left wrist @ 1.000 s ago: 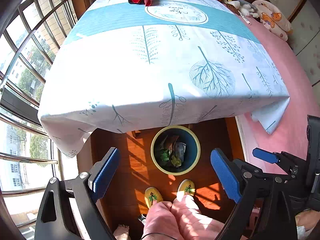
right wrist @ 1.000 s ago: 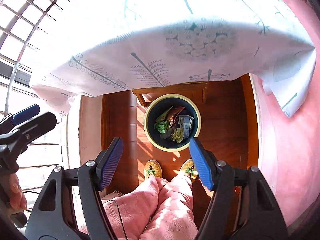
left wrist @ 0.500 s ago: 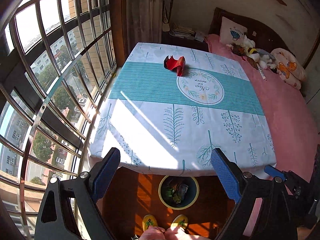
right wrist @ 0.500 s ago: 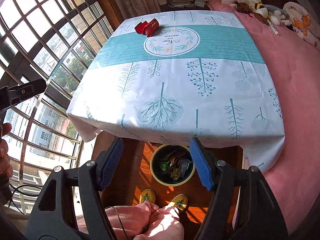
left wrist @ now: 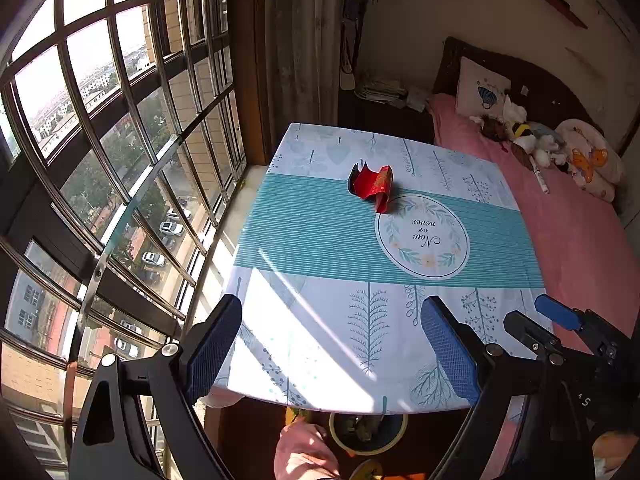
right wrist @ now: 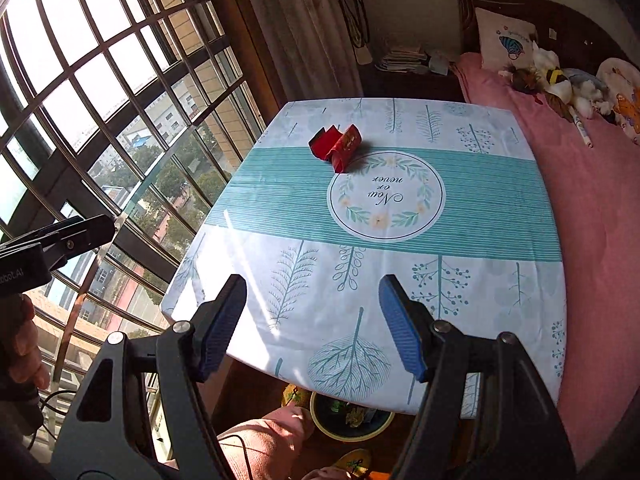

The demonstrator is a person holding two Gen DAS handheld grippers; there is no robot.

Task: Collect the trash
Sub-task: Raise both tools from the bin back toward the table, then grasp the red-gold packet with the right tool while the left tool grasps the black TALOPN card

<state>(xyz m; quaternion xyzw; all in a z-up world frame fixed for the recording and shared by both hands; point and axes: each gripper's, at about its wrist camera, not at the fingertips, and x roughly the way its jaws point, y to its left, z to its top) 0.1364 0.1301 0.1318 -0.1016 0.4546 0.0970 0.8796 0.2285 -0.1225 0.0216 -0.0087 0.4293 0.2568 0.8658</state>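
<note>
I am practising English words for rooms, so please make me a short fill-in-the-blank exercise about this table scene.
1. The one piece of trash on the tablecloth is a crumpled wrapper of ____ colour.
2. The trash bin stands on the floor, partly hidden ____ the table's near edge.
3. Nothing is between the fingers of the right gripper; its fingers are ____.
4. The bed cover beside the table is ____.

Missing words: red; under; open; pink
</note>
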